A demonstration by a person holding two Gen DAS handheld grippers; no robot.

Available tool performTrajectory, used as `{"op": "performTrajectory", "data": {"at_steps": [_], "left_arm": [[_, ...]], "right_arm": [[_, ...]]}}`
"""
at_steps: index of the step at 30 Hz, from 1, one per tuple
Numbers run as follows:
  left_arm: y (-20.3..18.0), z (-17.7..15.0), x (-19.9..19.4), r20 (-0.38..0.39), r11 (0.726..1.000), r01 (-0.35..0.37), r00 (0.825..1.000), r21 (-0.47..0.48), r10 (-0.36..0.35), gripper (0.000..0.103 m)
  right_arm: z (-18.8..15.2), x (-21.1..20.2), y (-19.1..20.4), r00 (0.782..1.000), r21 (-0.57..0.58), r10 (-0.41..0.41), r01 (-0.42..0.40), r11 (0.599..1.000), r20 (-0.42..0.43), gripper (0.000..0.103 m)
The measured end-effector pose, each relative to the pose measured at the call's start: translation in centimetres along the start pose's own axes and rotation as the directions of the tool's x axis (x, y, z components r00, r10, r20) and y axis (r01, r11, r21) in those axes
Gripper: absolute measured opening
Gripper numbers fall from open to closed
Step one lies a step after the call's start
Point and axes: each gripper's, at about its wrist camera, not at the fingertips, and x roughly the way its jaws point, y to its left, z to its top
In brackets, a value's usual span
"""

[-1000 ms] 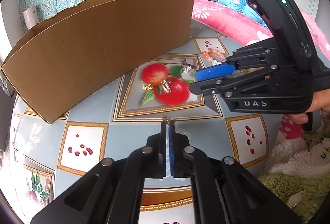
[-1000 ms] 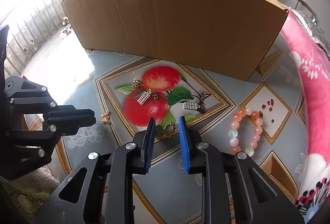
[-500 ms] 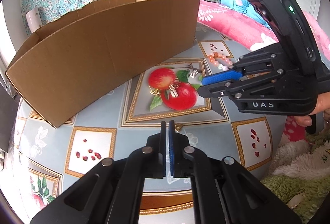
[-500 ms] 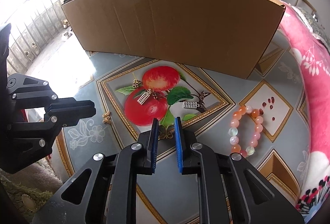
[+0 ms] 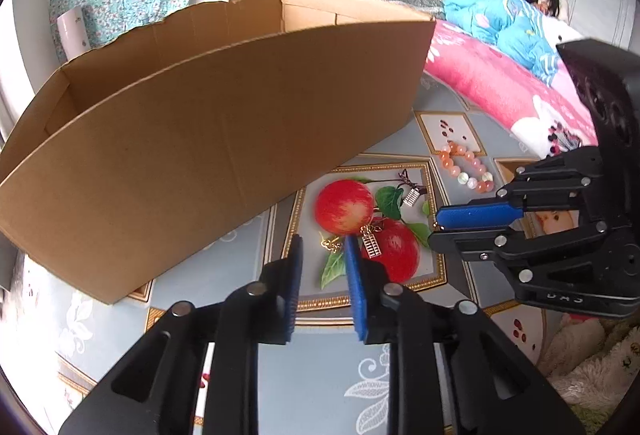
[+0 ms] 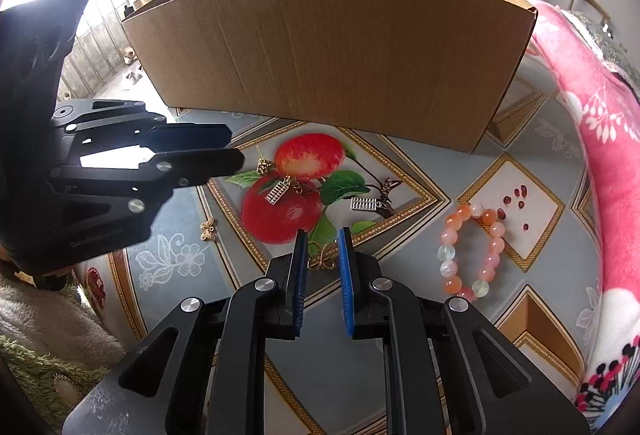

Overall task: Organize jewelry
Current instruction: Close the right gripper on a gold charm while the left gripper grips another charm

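Fruit-print counter (image 6: pixel 400 375), cardboard box (image 6: pixel 328 47) behind. Your right gripper (image 6: pixel 322 261) pinches a gold charm (image 6: pixel 320 259) near the box; your left gripper (image 5: pixel 321 267), just spreading, holds nothing.

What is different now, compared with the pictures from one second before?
The left gripper has just opened its fingers, empty, and moved nearer the apples. The right gripper has narrowed around the gold earring, which still lies on the table. The box, bracelet and abacus charms stayed.
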Motion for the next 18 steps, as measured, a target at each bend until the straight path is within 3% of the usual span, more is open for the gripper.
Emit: {"op": "performTrajectory", "data": {"at_steps": [5, 14, 18], "left_arm": [[-0.7, 0.1, 1.0, -0.02, 0.998, -0.048, 0.999, 0.035, 0.049, 0.022], [-0.8, 0.4, 2.1, -0.043, 0.998, -0.039, 0.998, 0.043, 0.041, 0.022], [-0.9, 0.5, 2.3, -0.037, 0.998, -0.037, 0.999, 0.047, 0.039, 0.004]], "right_arm": [[-0.2, -0.1, -0.5, 1.0, 0.008, 0.015, -0.015, 1.0, 0.001, 0.013], [0.4, 0.4, -1.4, 0.999, 0.007, 0.032, -0.032, 0.999, -0.001, 0.013], [0.4, 0.5, -1.6, 0.999, 0.015, 0.033, -0.033, 0.999, 0.005, 0.013]]}}
